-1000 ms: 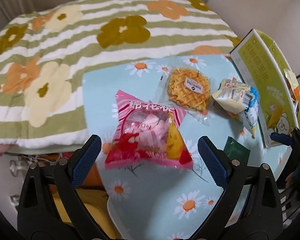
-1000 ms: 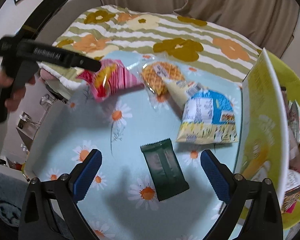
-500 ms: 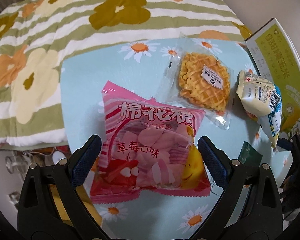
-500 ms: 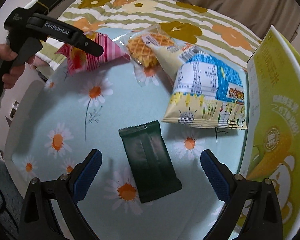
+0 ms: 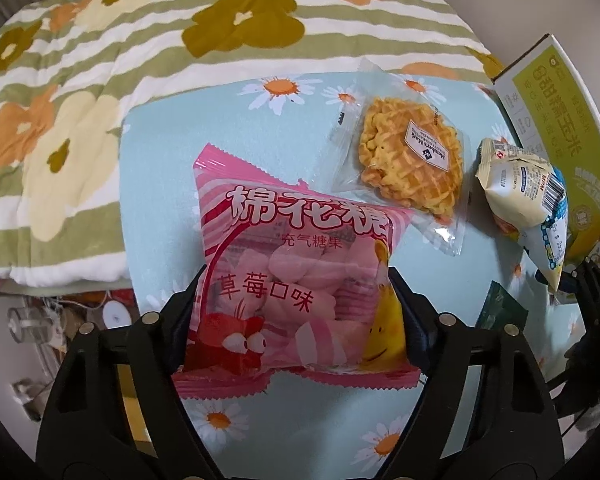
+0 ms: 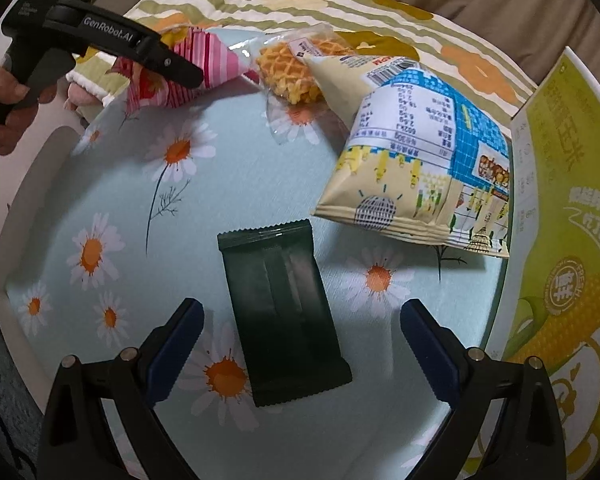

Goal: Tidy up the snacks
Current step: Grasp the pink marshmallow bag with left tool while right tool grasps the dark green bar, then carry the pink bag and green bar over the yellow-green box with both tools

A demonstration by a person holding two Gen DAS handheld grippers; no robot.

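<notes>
The left gripper (image 5: 296, 312) is closing on the pink marshmallow bag (image 5: 296, 280): both fingers (image 5: 184, 312) sit against the bag's sides, and the bag lies on the daisy-print table (image 5: 160, 184). The person's hand (image 6: 8, 96) grips this tool's handle at the far left of the right wrist view.

The right gripper (image 6: 300, 340) hangs wide over the dark green packet (image 6: 280, 308), its jaws closing slightly; the packet lies flat between the blue pads (image 6: 172, 352) without touching either.

Farther along the table, a waffle in clear wrap (image 5: 412, 160) lies just right of the marshmallow bag, one corner of its wrapper overlapping it. Right of that, a cream and blue snack bag (image 6: 416, 152) rests partly on the waffle's wrapper.

At the right edge stands a yellow-green box (image 6: 560, 208); its contents are not visible. Beyond the table lies a striped floral blanket (image 5: 100, 80).
</notes>
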